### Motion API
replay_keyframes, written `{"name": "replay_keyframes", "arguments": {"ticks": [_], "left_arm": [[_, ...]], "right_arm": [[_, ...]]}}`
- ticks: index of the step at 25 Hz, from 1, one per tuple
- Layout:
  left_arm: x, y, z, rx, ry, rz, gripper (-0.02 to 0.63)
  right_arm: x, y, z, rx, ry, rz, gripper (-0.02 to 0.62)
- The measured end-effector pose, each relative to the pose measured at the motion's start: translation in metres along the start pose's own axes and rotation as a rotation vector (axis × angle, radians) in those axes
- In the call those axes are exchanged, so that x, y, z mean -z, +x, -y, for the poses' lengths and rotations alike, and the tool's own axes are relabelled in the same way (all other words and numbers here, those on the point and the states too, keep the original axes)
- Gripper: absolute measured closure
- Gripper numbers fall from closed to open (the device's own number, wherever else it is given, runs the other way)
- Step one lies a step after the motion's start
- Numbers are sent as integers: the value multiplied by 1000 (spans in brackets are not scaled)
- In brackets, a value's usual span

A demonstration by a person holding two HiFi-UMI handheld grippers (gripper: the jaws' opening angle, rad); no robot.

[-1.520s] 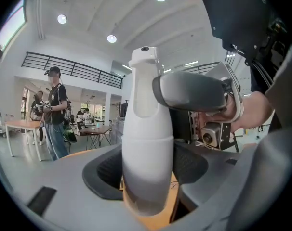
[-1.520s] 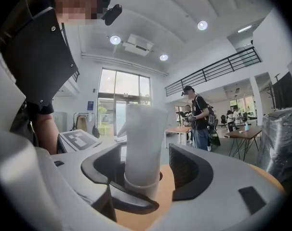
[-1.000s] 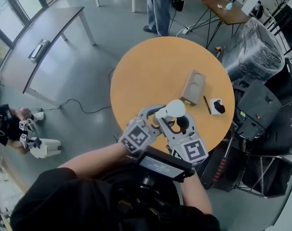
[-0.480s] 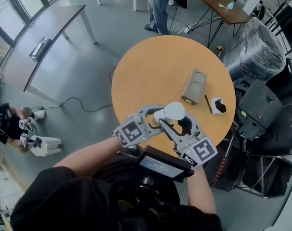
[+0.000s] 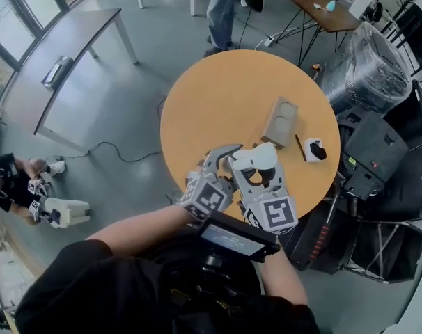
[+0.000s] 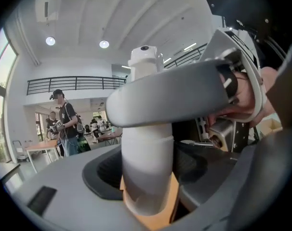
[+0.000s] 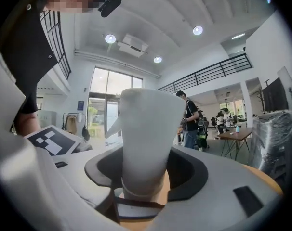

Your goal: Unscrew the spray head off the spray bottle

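The plain white spray bottle (image 6: 147, 153) stands upright over the near edge of the round orange table (image 5: 218, 96); the left gripper (image 5: 223, 164) has its jaws closed on the bottle's body; the right gripper (image 7: 145, 186) reaches across higher up, its jaws just opened wider and now loose round the spray head (image 7: 148, 129) between them; each gripper's cube bears a black-and-white square marker (image 5: 209, 199), no lettering legible; a tan block (image 5: 280, 122) lies well apart.

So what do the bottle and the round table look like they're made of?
The bottle is probably plastic: white, opaque, smooth, with a soft sheen. The table top looks like wood or wood-look laminate: even orange-tan and matte. No grain shows, so it could be either.
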State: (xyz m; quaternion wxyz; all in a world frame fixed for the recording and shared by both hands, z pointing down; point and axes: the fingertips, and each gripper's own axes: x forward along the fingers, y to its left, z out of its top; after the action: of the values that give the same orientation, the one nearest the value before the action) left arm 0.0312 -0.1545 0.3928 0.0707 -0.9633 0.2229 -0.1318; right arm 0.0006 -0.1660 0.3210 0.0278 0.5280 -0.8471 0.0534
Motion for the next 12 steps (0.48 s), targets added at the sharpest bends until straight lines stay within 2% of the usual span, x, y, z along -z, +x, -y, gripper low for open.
{"name": "replay_keyframes", "arguments": {"ticks": [3, 5, 8, 12], "left_arm": [[13, 1, 0, 15, -40, -7, 302], [5, 1, 4, 72, -54, 7, 302], [-7, -1, 21, 213, -95, 58, 304], [-6, -14, 37, 420, -123, 98, 304]], "right_arm": [[-2, 2, -3, -32, 2, -1, 350], [-1, -1, -4, -67, 18, -2, 351], [2, -6, -10, -139, 25, -15, 357], [2, -13, -27, -309, 21, -15, 357]]}}
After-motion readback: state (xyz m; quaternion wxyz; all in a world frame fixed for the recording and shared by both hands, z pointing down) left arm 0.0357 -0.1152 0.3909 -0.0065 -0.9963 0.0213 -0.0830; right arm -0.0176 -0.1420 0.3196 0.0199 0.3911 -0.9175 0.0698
